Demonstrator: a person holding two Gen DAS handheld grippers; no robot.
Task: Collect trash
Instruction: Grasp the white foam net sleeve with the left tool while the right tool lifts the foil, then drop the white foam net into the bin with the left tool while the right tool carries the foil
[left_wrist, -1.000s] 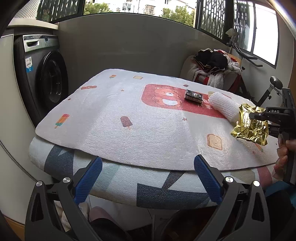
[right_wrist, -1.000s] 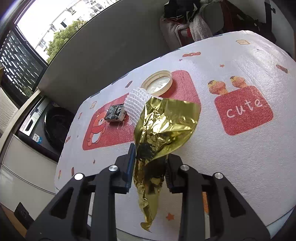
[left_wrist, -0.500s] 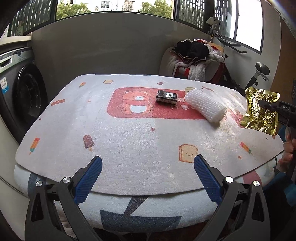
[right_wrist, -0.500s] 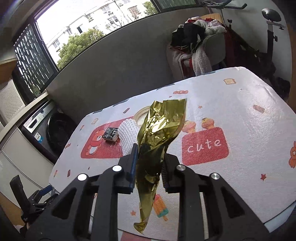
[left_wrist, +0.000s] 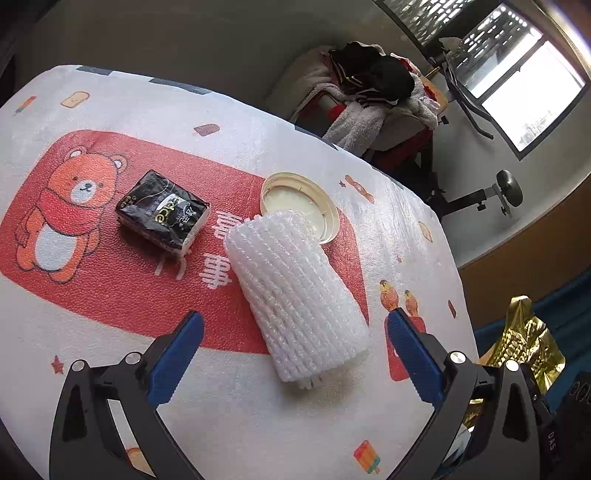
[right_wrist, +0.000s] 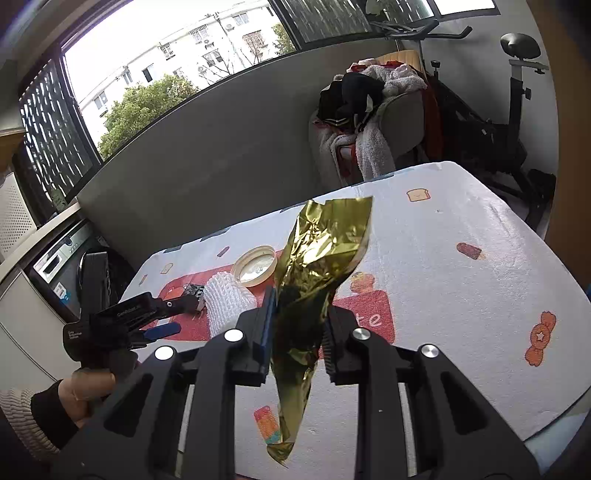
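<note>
Trash lies scattered on a table (left_wrist: 110, 369) covered by a cartoon-print mat: in the left wrist view, a white foam net sleeve (left_wrist: 295, 299) lies on its side near the middle, its far end overlapping a round cream lid (left_wrist: 325, 206), and a black tissue pack (left_wrist: 162, 214) sits apart from it on the bear picture. The left gripper (left_wrist: 295, 358) hangs over the near edge with its blue pads spread wide, the sleeve's near end between them but untouched. At the table's right edge a crumpled gold wrapper (left_wrist: 528, 343) shows beyond the gripper frame. In the right wrist view, the right gripper (right_wrist: 297, 325) is clamped tight on the gold wrapper (right_wrist: 317, 266), which stands up above the pads and dangles below them, lifted clear of the table (right_wrist: 461, 295). Farther left, a hand (right_wrist: 86, 391) holds the left gripper (right_wrist: 184, 314) near the sleeve (right_wrist: 229, 304), lid (right_wrist: 255, 266) and tissue pack (right_wrist: 194, 290).
</note>
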